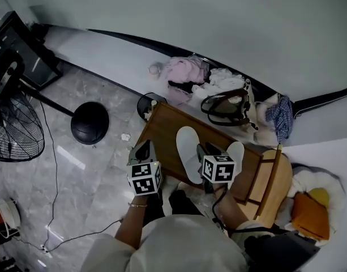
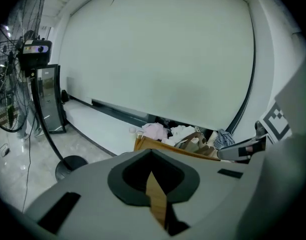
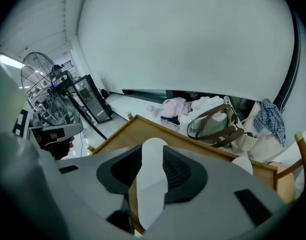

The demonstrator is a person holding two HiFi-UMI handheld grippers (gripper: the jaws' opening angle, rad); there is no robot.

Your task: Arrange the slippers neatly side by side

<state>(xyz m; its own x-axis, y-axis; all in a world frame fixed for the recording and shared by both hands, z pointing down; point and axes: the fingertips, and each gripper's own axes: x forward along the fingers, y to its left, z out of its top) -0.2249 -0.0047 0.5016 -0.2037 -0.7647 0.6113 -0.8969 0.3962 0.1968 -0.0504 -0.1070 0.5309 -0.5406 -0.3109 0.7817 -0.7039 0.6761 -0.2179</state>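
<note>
Two white slippers lie on a low wooden table [image 1: 162, 130]. The left slipper [image 1: 187, 152] [image 3: 152, 179] runs lengthwise between the jaws of my right gripper [image 1: 203, 149] [image 3: 153, 150], which is shut on its right edge. The second slipper [image 1: 236, 152] [image 3: 242, 165] rests just to the right, partly hidden behind that gripper's marker cube. My left gripper [image 1: 144, 148] [image 2: 152, 155] hovers at the table's left front edge, apart from both slippers; its jaws are shut with only a thin slit showing wood.
Behind the table sit a brown-handled bag [image 1: 227, 106], a pile of pink and white clothes [image 1: 187, 72] and a checked cloth [image 1: 282, 117]. A wooden chair [image 1: 273, 183] stands at the right. A standing fan [image 1: 12, 126] with its round base [image 1: 89, 123] and a floor cable [image 1: 54, 169] are at the left.
</note>
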